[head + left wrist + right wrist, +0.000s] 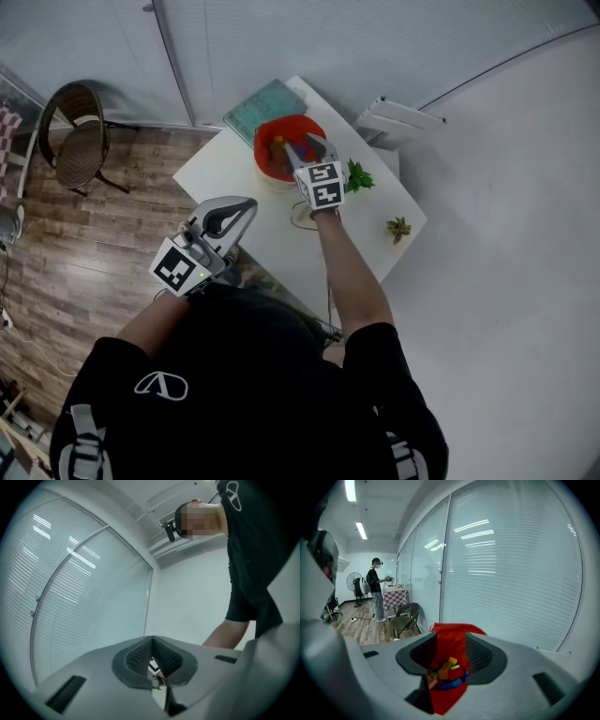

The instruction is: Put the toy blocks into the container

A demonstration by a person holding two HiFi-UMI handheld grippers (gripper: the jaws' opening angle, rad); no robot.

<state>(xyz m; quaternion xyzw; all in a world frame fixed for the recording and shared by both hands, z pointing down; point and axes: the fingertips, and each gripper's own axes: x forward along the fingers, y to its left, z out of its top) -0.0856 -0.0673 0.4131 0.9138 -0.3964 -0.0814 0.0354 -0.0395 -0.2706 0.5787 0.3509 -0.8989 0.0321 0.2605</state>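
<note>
- Room: wood floor (84,244) on the left and a glass wall with blinds (328,37) behind the desk.
- White desk (234,159) stands with its far corner against the glass wall.
- Person in a black shirt (244,394) stands at the near edge of the desk, with the right arm stretched over it.
- Brown chair (80,136) stands on the wood floor, well apart from the desk on its left.
- Left gripper (246,206) is held close to the body, off the near edge of the desk. Its jaws are clenched tip to tip with nothing in them.
- Right gripper (311,145) hangs over the container, tilted downward. Its jaws are released and stand apart. Its own view looks through the gap into the container, and the pads press on nothing.
- Red container (272,141) sits on the desk near the far corner, under the right gripper.
- Teal pad (262,105) lies flat just behind the container and touches its far rim.
- Small green plant (358,176) sits just to the right of the right gripper.
- A second, paler plant (398,228) sits farther right, near the edge of the desk.
- Toy blocks (447,667) lie in a heap inside the container. Yellow, orange, red and blue pieces can be made out, but no count is possible.
</note>
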